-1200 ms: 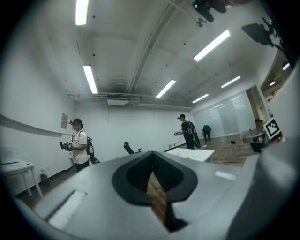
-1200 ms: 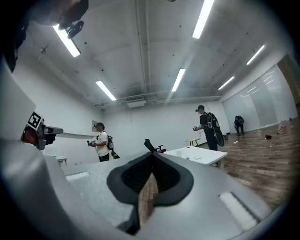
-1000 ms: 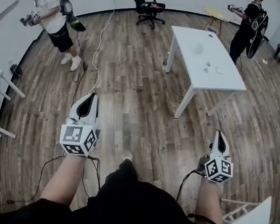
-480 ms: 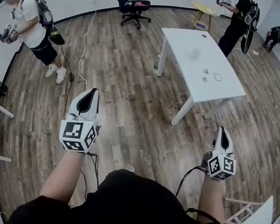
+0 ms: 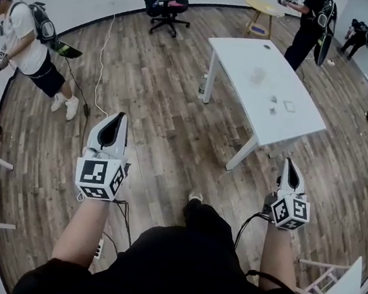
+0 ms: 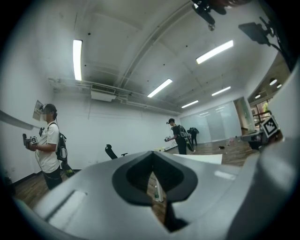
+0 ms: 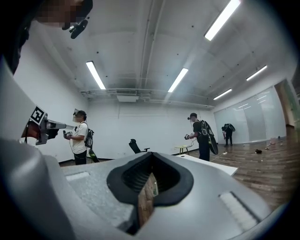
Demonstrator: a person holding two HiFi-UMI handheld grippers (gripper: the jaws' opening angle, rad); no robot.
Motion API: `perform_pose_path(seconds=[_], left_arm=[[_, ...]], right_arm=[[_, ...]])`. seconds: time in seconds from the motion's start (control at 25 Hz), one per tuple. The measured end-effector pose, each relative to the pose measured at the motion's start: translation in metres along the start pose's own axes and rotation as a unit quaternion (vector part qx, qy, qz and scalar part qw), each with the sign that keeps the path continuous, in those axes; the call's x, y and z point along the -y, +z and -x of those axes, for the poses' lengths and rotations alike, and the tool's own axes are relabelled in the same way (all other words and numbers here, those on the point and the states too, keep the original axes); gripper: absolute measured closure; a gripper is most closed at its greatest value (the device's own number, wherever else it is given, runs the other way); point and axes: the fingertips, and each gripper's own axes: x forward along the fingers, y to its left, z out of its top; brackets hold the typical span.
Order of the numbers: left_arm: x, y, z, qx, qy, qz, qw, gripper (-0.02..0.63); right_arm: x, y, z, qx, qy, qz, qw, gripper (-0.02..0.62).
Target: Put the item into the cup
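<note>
A white table (image 5: 272,87) stands ahead and to the right on the wooden floor. On it are a pale translucent cup (image 5: 257,75) and two small items (image 5: 274,101), too small to make out. My left gripper (image 5: 116,119) is held out low over the floor, shut and empty. My right gripper (image 5: 288,163) is shut too, short of the table's near end, with nothing in it. Each gripper view shows its jaws meeting, left gripper (image 6: 151,174) and right gripper (image 7: 149,186), with the table (image 7: 208,165) beyond.
A person (image 5: 25,35) with grippers stands at the far left, another person (image 5: 311,22) behind the table. A black office chair (image 5: 156,1) and a small yellow table (image 5: 263,9) stand by the far wall. A cable (image 5: 104,45) crosses the floor; a bottle (image 5: 202,85) stands by a table leg.
The table has come nearer and shifted toward the middle of the head view as the wearer walks forward. Both grippers stay shut and held out in front.
</note>
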Motion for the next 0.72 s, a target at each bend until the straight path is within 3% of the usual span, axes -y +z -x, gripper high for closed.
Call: perform_pose_path(seconds=[0.44,0.72], left_arm=[[-0.063,-0.013,-0.071,-0.031,0.04,-0.005,0.9987,0.599],[-0.089,-0.013,-0.178,-0.042,0.043,0.002,0.9982,0.598]], right_arm=[[-0.008,-0.01,-0.138,0.016,0.029,-0.011,0.999,0.594],[0.017,-0.006,-0.237,0.0,0.03,0.007,1.0,0.594]])
